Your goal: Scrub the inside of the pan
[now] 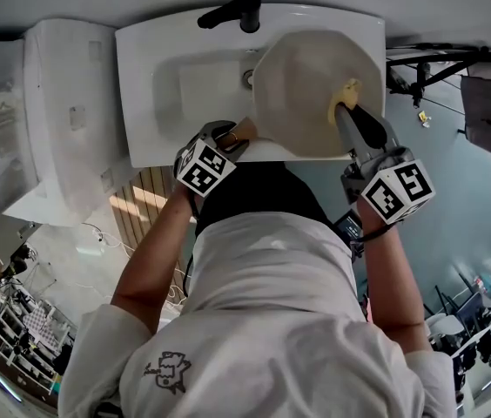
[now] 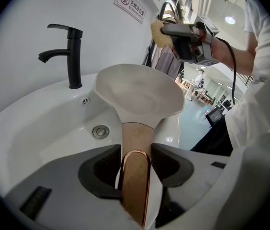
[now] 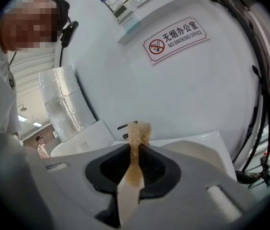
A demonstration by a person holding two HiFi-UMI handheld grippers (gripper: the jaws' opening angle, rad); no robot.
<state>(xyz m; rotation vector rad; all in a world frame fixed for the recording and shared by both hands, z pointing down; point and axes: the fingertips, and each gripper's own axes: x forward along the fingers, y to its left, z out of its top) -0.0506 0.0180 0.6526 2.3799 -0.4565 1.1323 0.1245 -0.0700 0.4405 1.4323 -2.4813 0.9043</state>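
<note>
The cream pan (image 1: 315, 90) lies over the right part of the white sink (image 1: 145, 77), in the upper middle of the frame. The left tool (image 1: 232, 138) is clamped on its wooden handle (image 2: 137, 138). The right tool (image 1: 354, 120) pinches a yellow sponge (image 1: 347, 91) flat, held above the pan's right side and not touching it.

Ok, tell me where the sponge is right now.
The yellow sponge is pinched in the right gripper's tongs, at the head view's right, over the right side of the cream pan above the sink.
</note>
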